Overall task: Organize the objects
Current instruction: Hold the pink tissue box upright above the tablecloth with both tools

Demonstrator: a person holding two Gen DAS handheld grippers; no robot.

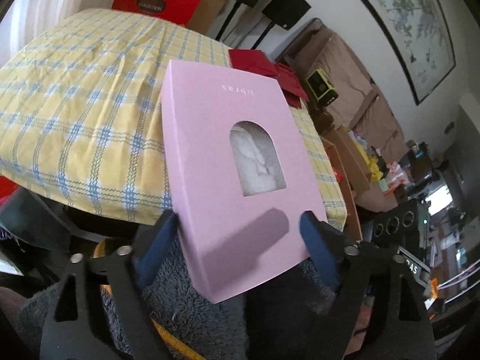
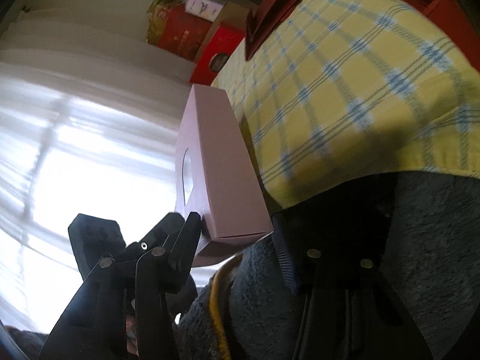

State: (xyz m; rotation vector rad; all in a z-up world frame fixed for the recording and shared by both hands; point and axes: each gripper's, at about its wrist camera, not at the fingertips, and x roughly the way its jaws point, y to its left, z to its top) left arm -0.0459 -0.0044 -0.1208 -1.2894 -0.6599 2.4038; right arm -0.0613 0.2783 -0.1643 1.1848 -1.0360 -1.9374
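Note:
A flat pink box (image 1: 234, 156) with an arched window hangs in the air in front of the table edge, window side toward the left wrist camera. My left gripper (image 1: 240, 219) is open. Its blue fingers (image 1: 162, 240) stand on either side of the box's lower end, and the right one overlaps the front corner. In the right wrist view the pink box (image 2: 222, 165) shows edge-on. My right gripper (image 2: 235, 225) is shut on its lower end across the thickness, one finger on the window face and one on the back.
A table with a yellow and blue checked cloth (image 1: 90, 90) (image 2: 360, 90) lies behind the box. Red folded cards (image 1: 258, 60) sit at its far edge, a red carton (image 1: 156, 0) behind them. Fluffy grey-blue fabric (image 1: 180, 300) is below the grippers. A bright window (image 2: 90, 165) fills the left.

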